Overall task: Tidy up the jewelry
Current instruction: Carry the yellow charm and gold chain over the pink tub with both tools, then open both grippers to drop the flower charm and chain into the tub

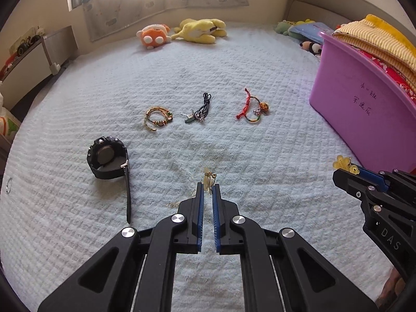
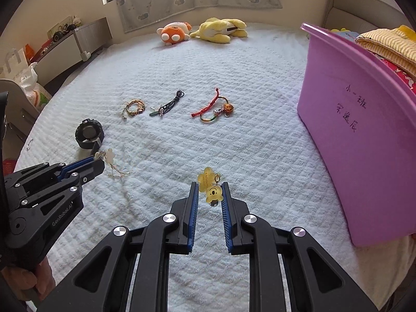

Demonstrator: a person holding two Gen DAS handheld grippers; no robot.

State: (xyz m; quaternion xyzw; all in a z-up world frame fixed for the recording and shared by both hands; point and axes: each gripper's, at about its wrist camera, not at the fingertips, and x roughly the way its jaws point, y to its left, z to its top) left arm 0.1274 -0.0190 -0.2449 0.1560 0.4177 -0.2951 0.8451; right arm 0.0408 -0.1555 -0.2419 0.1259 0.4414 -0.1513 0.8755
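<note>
My left gripper is shut on a pale flower charm with a thin cord, held above the bedspread; the charm also shows in the right wrist view at the left gripper's tips. My right gripper is shut on a yellow bear charm with a yellow tag; that bear charm sticks out of the right gripper at the right edge of the left wrist view. On the bed lie a black watch, a beaded bracelet, a dark cord pendant and a red cord bracelet.
A purple plastic bin full of folded clothes stands at the right. Plush toys lie at the far edge of the white bedspread. A small ring sits near the bed's left edge. A low cabinet stands beyond it.
</note>
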